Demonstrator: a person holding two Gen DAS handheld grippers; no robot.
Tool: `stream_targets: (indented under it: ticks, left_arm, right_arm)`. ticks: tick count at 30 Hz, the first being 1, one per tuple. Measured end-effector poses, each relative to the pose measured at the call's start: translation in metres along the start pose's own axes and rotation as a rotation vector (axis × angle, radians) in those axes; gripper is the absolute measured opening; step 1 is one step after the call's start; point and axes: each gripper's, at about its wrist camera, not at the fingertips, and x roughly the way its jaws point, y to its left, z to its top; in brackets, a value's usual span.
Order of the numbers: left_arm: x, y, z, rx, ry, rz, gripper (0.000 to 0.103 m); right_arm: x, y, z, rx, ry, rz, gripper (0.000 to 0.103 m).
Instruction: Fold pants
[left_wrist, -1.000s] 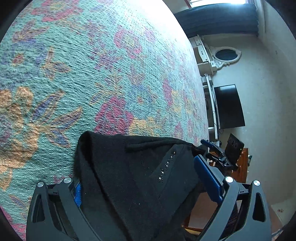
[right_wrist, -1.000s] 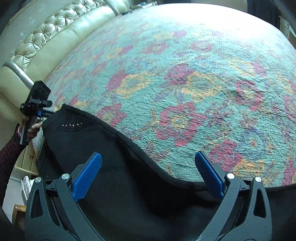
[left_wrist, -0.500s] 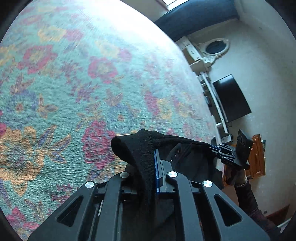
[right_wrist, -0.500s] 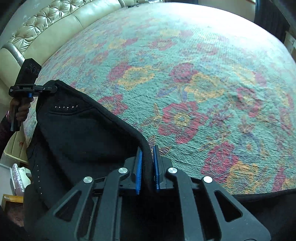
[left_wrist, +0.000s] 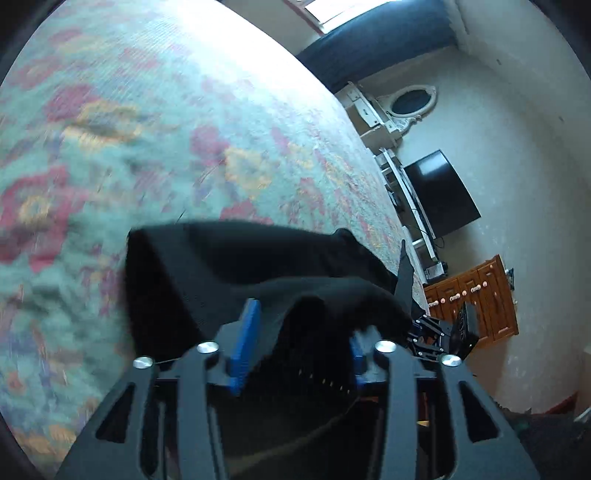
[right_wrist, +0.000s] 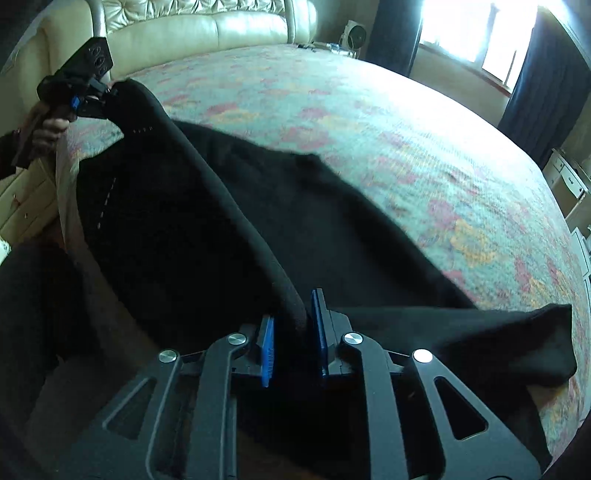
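Black pants (right_wrist: 229, 229) with a row of small studs lie partly on a floral bedspread (right_wrist: 406, 140) and are lifted along one edge. My right gripper (right_wrist: 293, 343) is shut on the pants' thick edge near the bed's front. My left gripper (right_wrist: 96, 101) shows at the far left, gripping a pants corner held up in the air. In the left wrist view, black cloth (left_wrist: 240, 266) drapes over and between the blue pads of my left gripper (left_wrist: 299, 347), whose jaws stand somewhat apart around the bunched cloth. My right gripper (left_wrist: 432, 332) shows beyond.
A cream tufted sofa (right_wrist: 207, 26) stands behind the bed. A window with dark curtains (right_wrist: 480, 40) is at the back right. A black TV (left_wrist: 439, 195), white shelves and a wooden dresser (left_wrist: 476, 299) stand along the wall.
Both grippers have lifted the pants' edge up off the bedspread. The cloth now hangs stretched between them. The left jaws stand wider around the cloth than half a second ago.
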Motion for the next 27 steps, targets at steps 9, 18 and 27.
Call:
stream_targets:
  ticks: [9,18,27]
  left_arm:
    - [-0.054,0.037,-0.069,-0.351,-0.121,0.025,0.082]
    - [-0.027,-0.02,-0.068,-0.396,-0.176,0.13,0.082]
    - [-0.011,-0.017,-0.062,-0.459,-0.163,0.212,0.082]
  right_arm:
    - [-0.025,-0.016,-0.013,0.293,0.014,0.254,0.073]
    - [-0.017,-0.043,-0.037,0.596,0.046,0.366,0.073]
    - [-0.015,-0.038,-0.04,0.564,0.058,0.35,0.074]
